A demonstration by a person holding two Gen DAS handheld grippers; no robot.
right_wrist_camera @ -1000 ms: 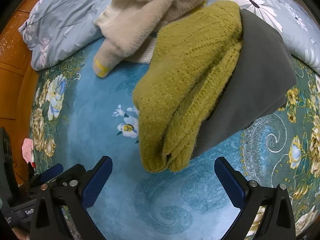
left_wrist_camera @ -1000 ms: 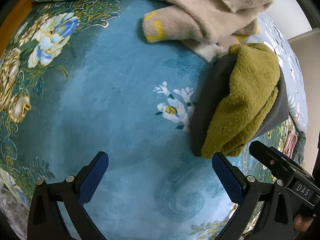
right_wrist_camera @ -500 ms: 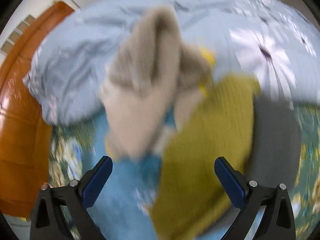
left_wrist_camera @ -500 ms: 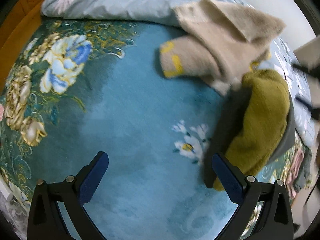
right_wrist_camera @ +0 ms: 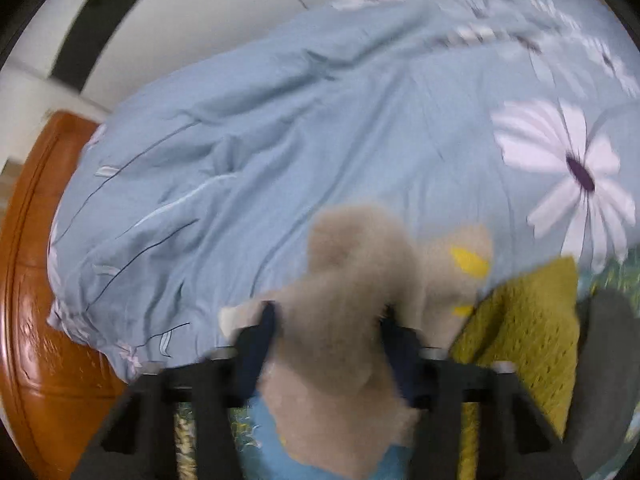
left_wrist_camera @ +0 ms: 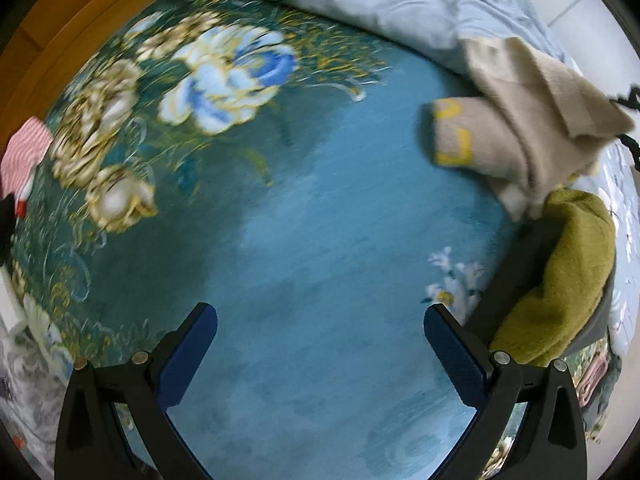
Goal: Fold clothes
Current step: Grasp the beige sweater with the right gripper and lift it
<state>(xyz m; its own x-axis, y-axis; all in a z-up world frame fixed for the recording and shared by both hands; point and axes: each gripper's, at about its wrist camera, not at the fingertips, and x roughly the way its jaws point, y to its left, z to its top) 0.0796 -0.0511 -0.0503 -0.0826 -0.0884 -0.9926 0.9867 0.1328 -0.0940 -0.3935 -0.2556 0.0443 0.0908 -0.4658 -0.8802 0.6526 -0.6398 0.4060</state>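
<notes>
On the bed, far right: beige fleece garment (left_wrist_camera: 532, 120), crumpled against the pale blue duvet (right_wrist_camera: 280, 140), yellow-trimmed cuff pointing left over bare teal floral bedspread (left_wrist_camera: 300, 240).
Right gripper (right_wrist_camera: 328, 336): jaws drawn in around a bunch of the beige fleece; view blurred, but a pinch seems likely.
Left gripper (left_wrist_camera: 320, 344): spread wide, holding nothing, above bare bedspread.
Key relation: garment lies up and right of the left gripper, well apart; right arm is nearer.
Adjacent: olive knit sweater (left_wrist_camera: 568, 280) on grey garment (right_wrist_camera: 600, 360), apparently already folded.
</notes>
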